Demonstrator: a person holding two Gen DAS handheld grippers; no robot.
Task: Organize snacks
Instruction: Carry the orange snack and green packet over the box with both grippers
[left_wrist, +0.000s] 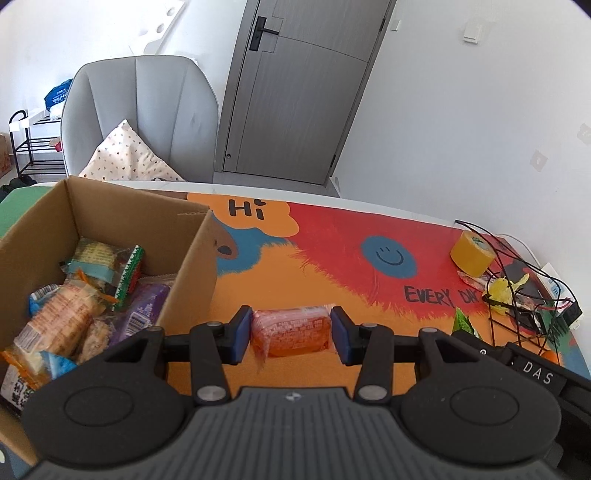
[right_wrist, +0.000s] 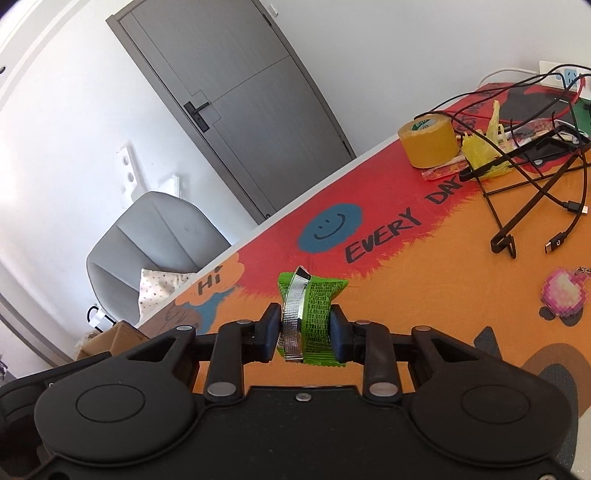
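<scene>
Orange wrapper film marks the snack (left_wrist: 290, 332) clamped in the left gripper (left_wrist: 290, 334). The blue pads (left_wrist: 242, 332) press on its two short ends, so the packet hangs crosswise between the fingers and appears clear of the mat (left_wrist: 332, 266). This end-to-end grip likely keeps the soft middle from being crushed.

The box (left_wrist: 184, 258) stands just left of the held snack, at the near left part of the mat. Its top is open and it already holds several wrapped snacks (left_wrist: 74, 302), piled loosely. Judged from the task, the box is the collection point, and the orange snack is close enough to its right wall for a short transfer over the rim.

The right gripper (right_wrist: 304, 326) is closed on a green snack (right_wrist: 317, 314). Its pads bear on the packet's sides, and the silver crimped seam faces the camera. The packet stands on end between the fingers, above the orange area of the mat. The box corner (right_wrist: 110, 338) shows at far left in this view, well apart from the green snack, so this packet has the longer path.

Tape (left_wrist: 471, 254), cables (right_wrist: 535, 192) and a yellow scrap (right_wrist: 480, 147) lie at the far right of the mat, away from both paths.
</scene>
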